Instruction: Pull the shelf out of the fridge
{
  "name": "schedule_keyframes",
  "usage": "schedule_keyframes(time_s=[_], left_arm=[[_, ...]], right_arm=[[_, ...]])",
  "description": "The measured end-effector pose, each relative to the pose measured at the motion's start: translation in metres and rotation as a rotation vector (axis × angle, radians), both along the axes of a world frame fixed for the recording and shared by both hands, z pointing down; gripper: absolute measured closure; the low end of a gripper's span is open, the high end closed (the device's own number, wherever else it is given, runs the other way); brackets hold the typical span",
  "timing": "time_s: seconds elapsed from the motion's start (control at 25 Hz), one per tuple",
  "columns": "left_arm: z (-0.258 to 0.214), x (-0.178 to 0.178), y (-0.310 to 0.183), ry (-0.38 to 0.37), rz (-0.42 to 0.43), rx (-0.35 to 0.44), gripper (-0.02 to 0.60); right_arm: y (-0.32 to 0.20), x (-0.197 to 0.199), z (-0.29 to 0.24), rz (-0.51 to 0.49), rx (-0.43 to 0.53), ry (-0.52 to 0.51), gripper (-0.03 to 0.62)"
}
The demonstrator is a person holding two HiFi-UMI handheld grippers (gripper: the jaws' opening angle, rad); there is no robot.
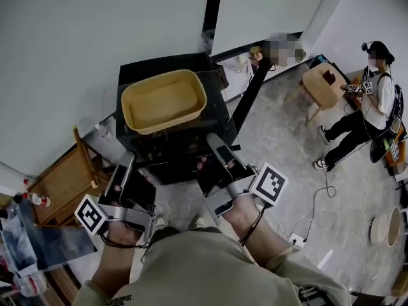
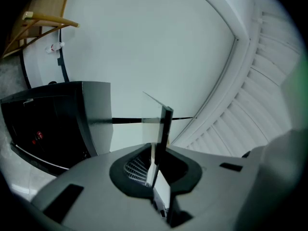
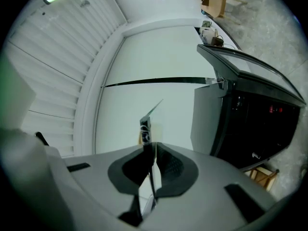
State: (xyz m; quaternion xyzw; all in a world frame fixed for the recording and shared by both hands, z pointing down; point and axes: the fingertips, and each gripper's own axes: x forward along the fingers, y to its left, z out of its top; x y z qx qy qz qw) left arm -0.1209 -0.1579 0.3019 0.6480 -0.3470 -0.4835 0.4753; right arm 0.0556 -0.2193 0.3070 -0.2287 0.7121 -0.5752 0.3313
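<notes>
Two grippers clamp one glass shelf (image 2: pixel 164 121) between them. The left gripper (image 2: pixel 155 170) has its jaws closed on the pane's near edge. The right gripper (image 3: pixel 151 170) is closed on it the same way. In each gripper view the shelf runs edge-on straight out from the jaws, with a dark strip along its far end. That end shows against the white wall (image 2: pixel 144 47).

The fridge (image 2: pixel 43 124) is black and sits off to the side in both gripper views, apart from the shelf. In the head view it stands just past both grippers, with a yellow tub (image 1: pixel 164 101) on top. There the glass itself is hard to make out; the grippers sit side by side in front of the fridge, each in a hand, marker cubes facing the camera.

A wooden chair (image 1: pixel 64 183) stands left of the fridge. Well off to the right a person (image 1: pixel 376 107) stands by a small wooden table (image 1: pixel 324 85). A cable (image 1: pixel 315 206) trails across the floor.
</notes>
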Motion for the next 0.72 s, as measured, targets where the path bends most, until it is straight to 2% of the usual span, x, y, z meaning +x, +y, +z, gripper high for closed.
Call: schedule_keyframes(time_s=[0.32,0.52,0.72], left_arm=[[-0.032,-0.010,-0.007,-0.019,0.032,0.046,0.558],[-0.056,-0.023,-0.041,-0.008,0.075,0.054,0.557],[-0.068,-0.023,-0.044,-0.025,0.102,0.070,0.557]], right_arm=[[-0.001,-0.008,-0.038,0.041,0.047,-0.008,0.589],[-0.029,-0.019,-0.064,0.084,0.046,-0.005,0.589],[-0.029,-0.019,-0.071,0.106,0.073,-0.006,0.589]])
